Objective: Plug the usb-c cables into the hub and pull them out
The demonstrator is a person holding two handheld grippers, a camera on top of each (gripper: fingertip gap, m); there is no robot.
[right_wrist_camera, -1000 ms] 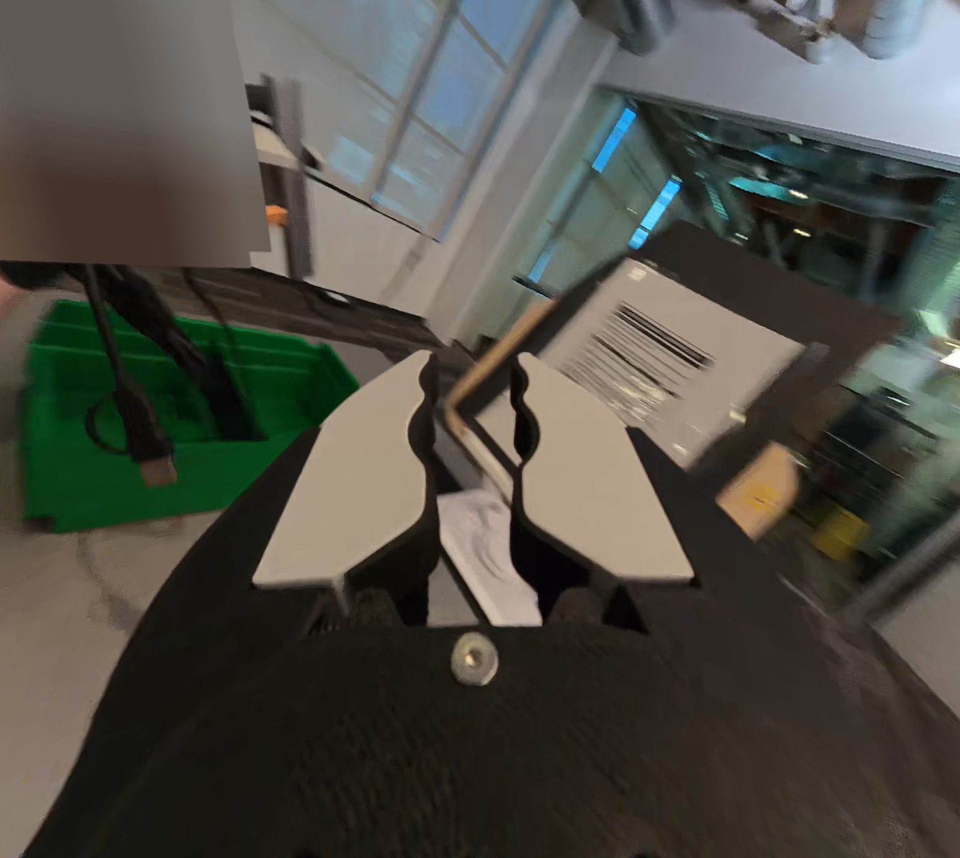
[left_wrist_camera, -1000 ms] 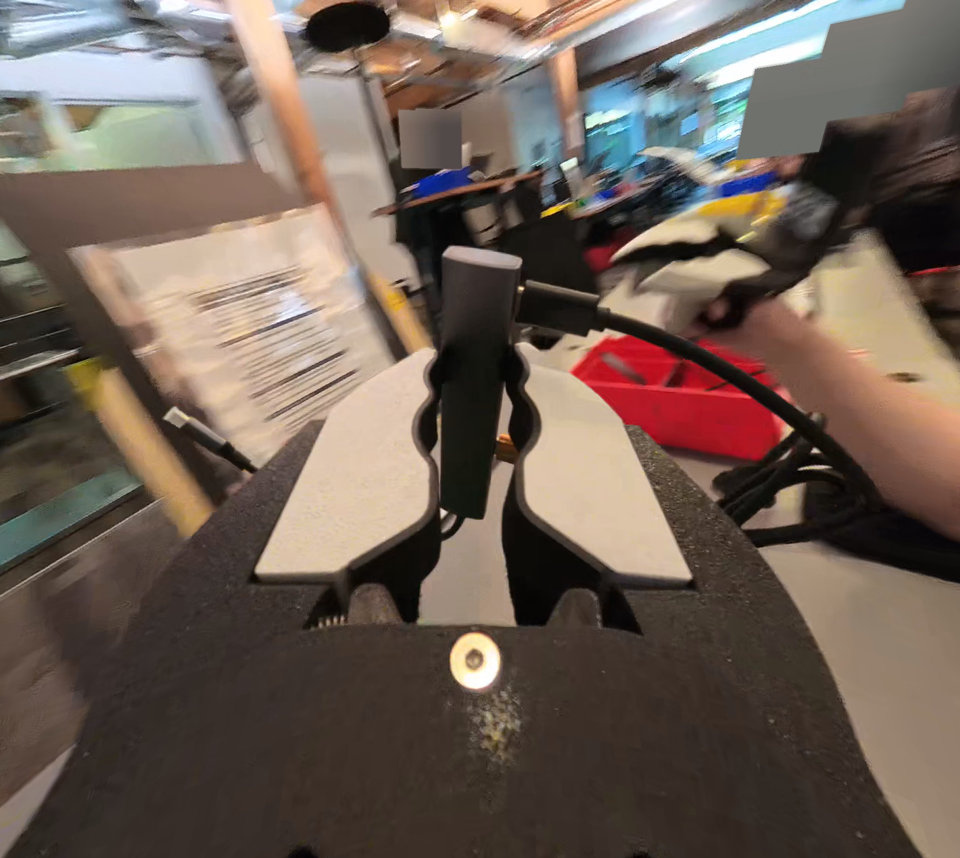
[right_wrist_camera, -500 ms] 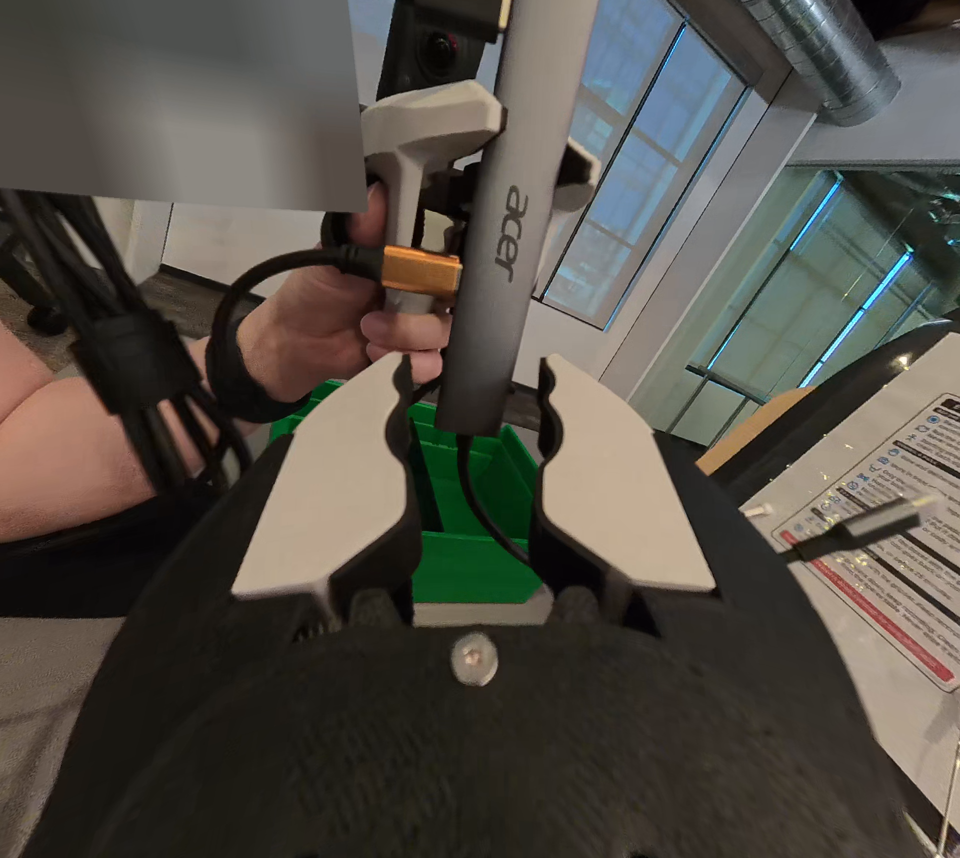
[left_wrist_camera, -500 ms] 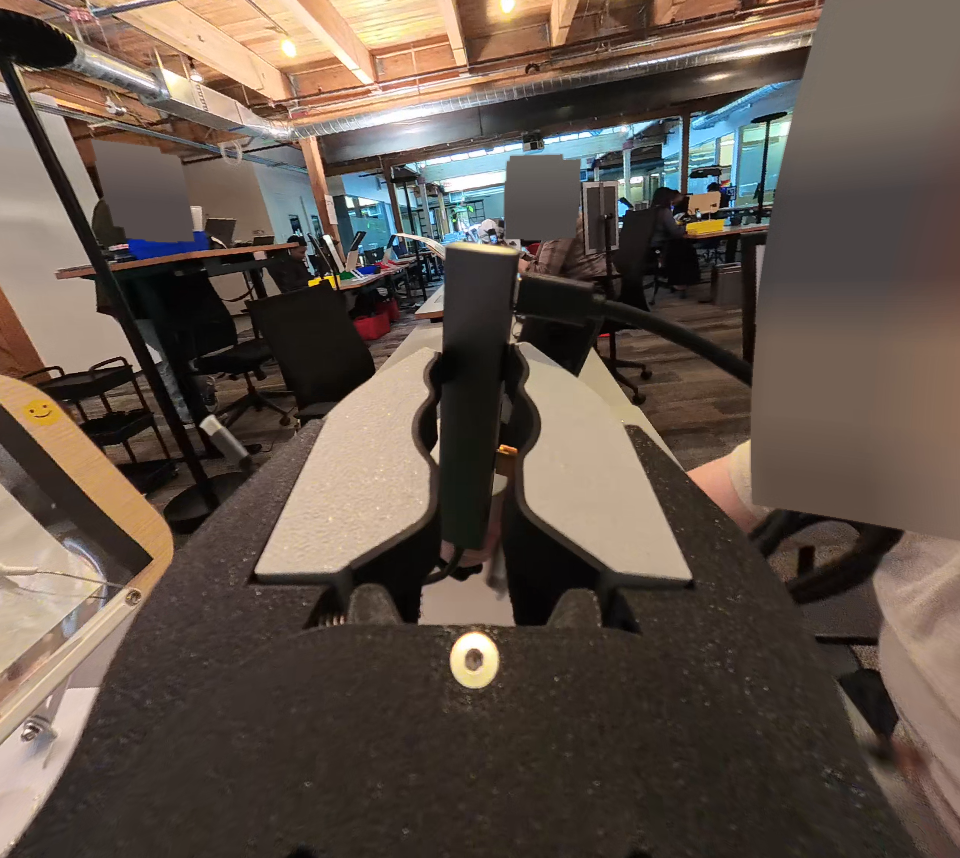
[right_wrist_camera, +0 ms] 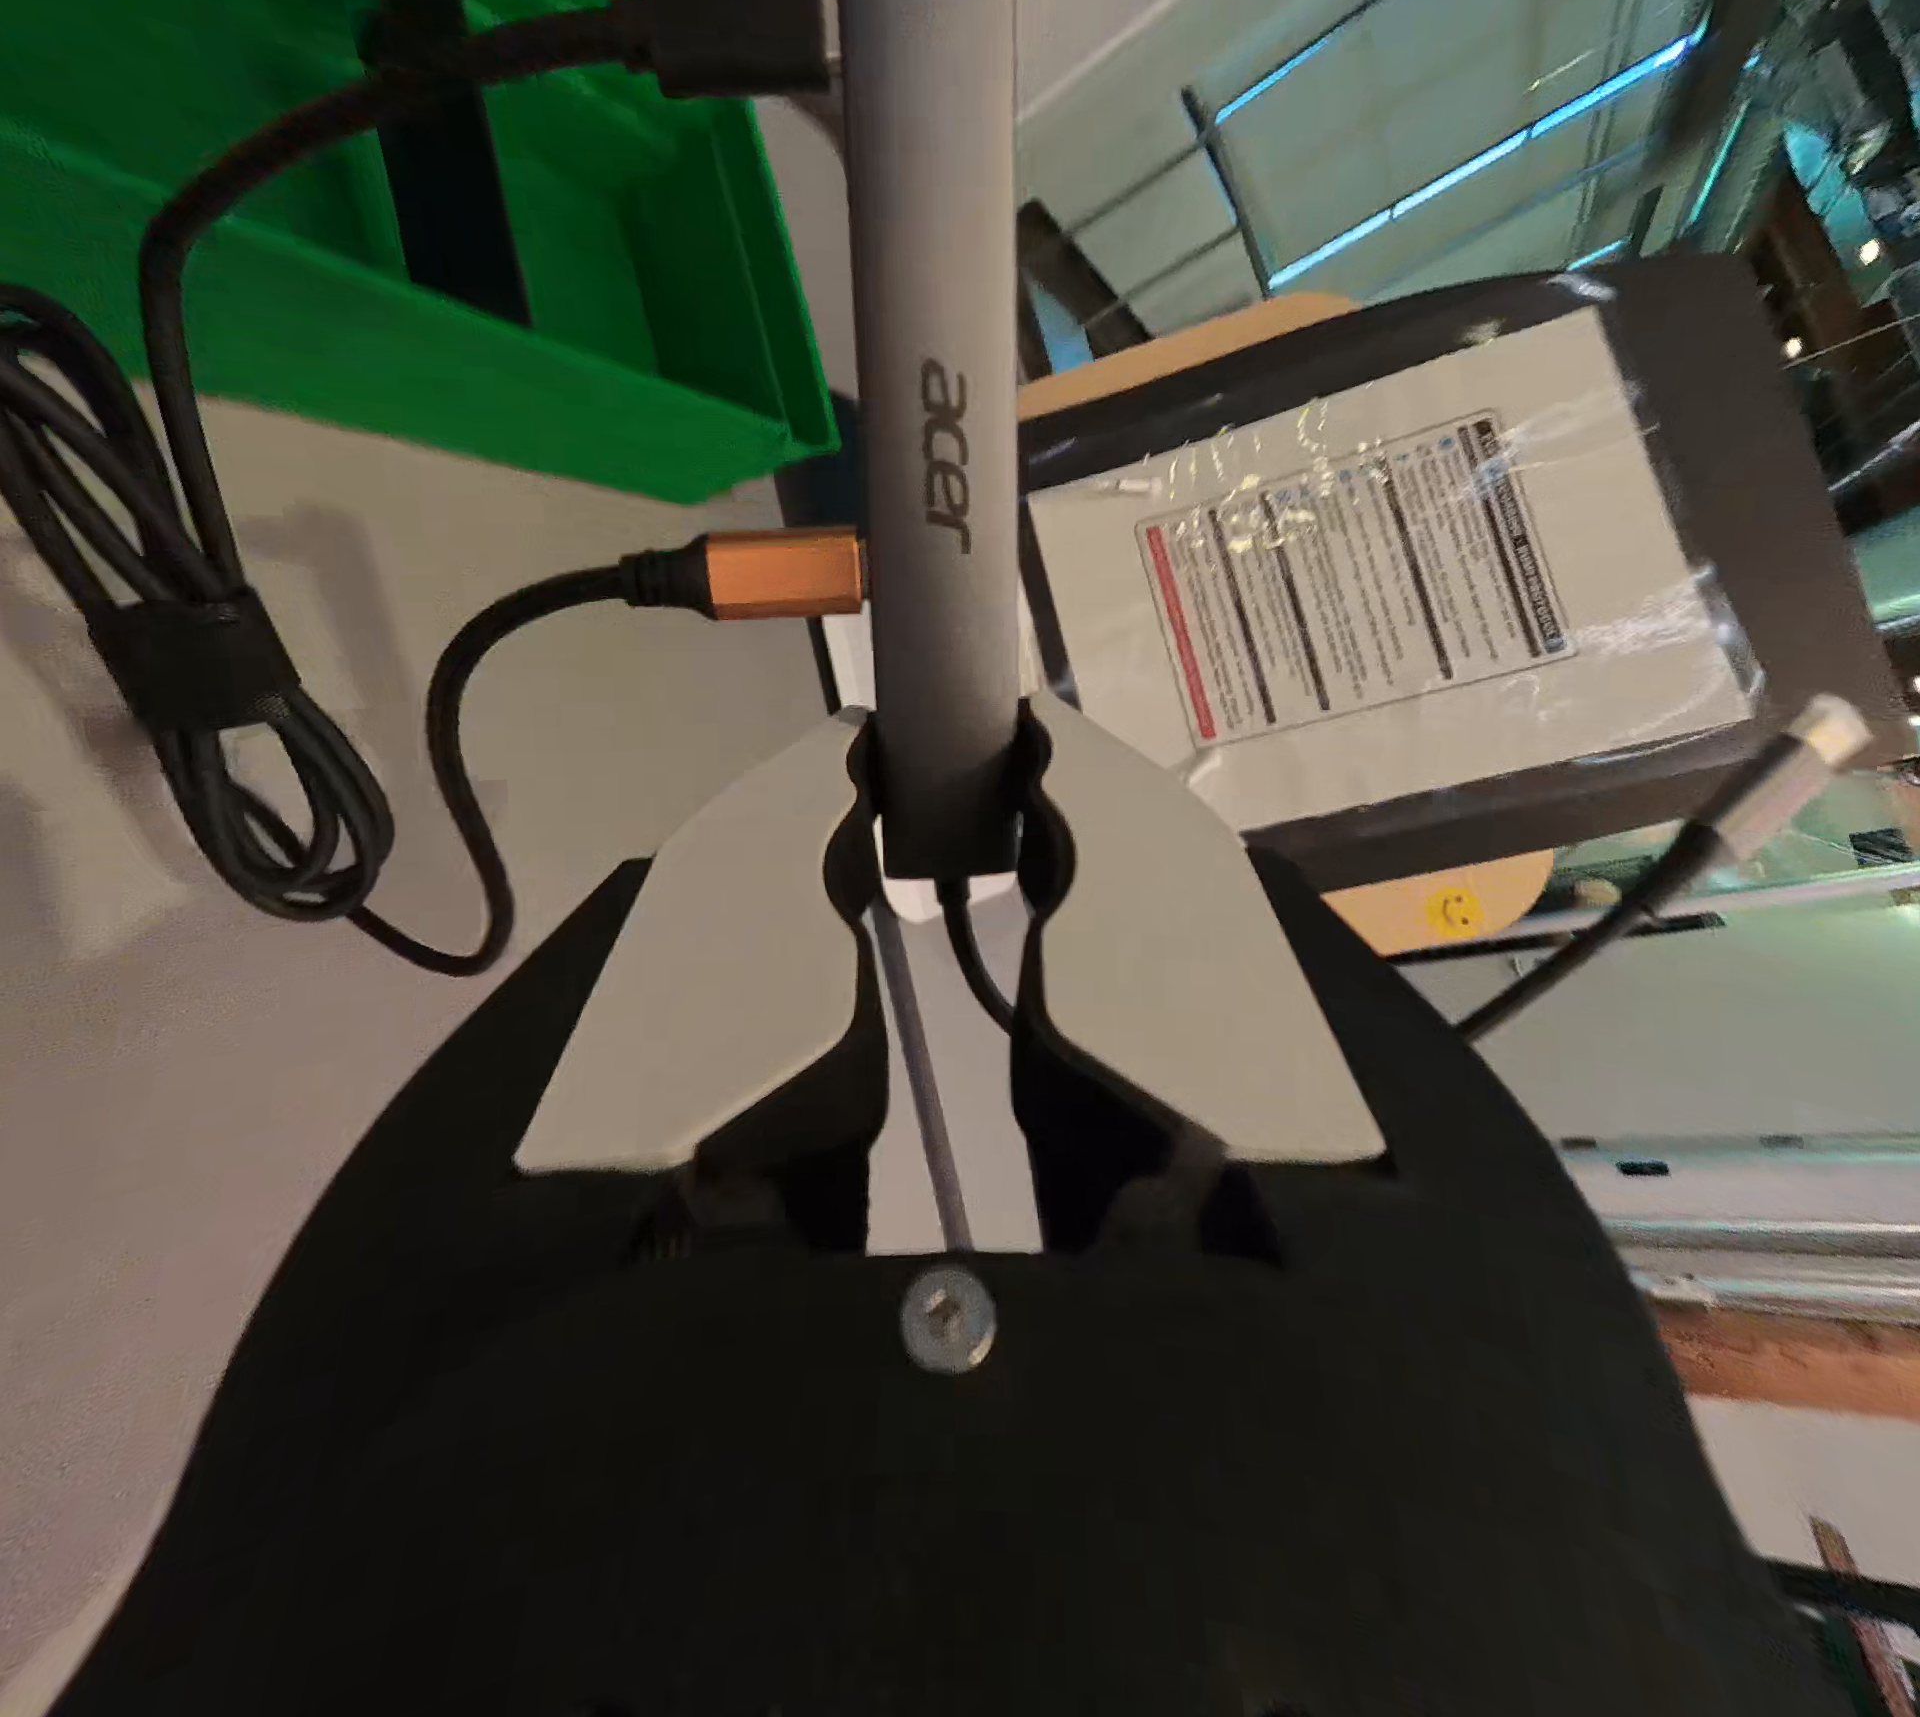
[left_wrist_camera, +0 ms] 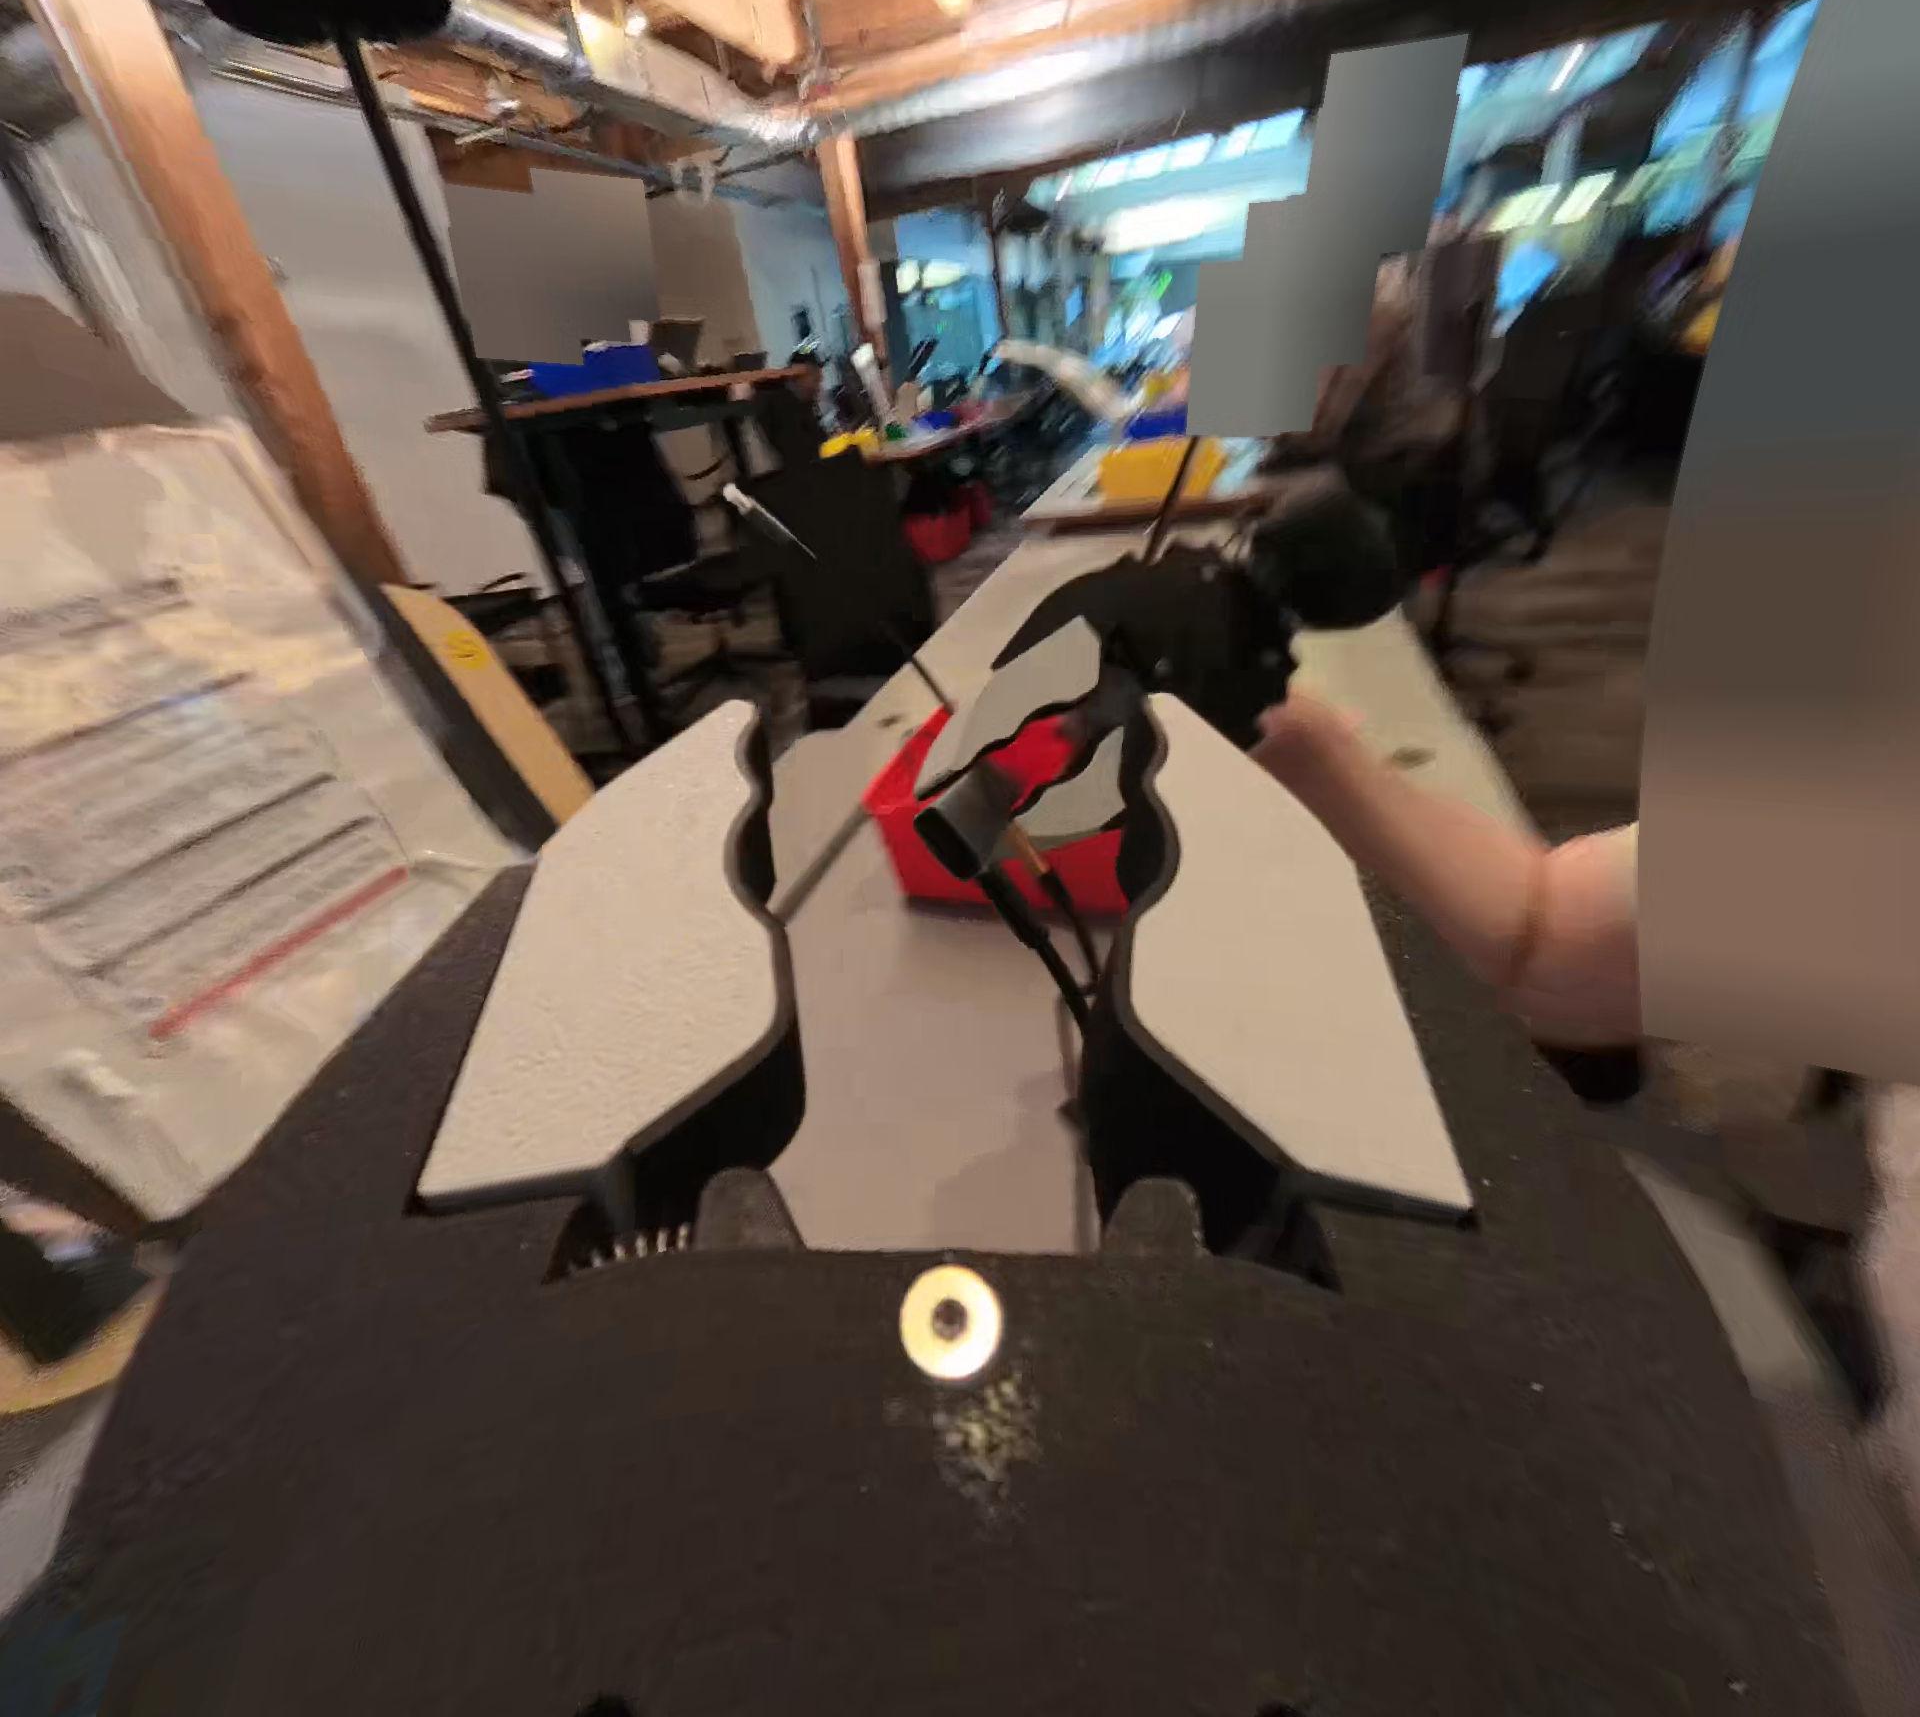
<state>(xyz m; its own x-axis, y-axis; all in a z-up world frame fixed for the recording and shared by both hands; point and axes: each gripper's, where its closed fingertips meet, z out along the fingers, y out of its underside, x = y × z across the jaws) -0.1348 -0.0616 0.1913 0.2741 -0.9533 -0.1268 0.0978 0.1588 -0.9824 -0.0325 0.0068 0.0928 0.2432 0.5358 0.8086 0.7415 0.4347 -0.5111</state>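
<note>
In the right wrist view my right gripper [right_wrist_camera: 943, 732] is shut on the lower end of a grey hub [right_wrist_camera: 925, 233] that stands up between its fingers. A black plug [right_wrist_camera: 738, 31] sits in the hub's left side near the top. A copper-coloured plug [right_wrist_camera: 784, 571] sits in the same side lower down. The hub's own lead ends in a silver plug [right_wrist_camera: 1787, 774] hanging free at the right. My left gripper [left_wrist_camera: 951, 722] is open and empty. Ahead of it, the left wrist view shows the right gripper [left_wrist_camera: 1039, 753] holding the hub [left_wrist_camera: 961, 820].
A green bin [right_wrist_camera: 416, 161] lies at the upper left, with a strapped bundle of black cable [right_wrist_camera: 187, 659] on the grey table [right_wrist_camera: 312, 1148]. A laminated sheet on a dark stand [right_wrist_camera: 1351, 566] is at the right. A red bin [left_wrist_camera: 997, 857] and a person's forearm [left_wrist_camera: 1507, 919] lie ahead. There is about 15 cm between the tips of the two grippers.
The hub went from my left gripper to my right. The left gripper opened and drew back; the right gripper closed on the hub's lower end.
</note>
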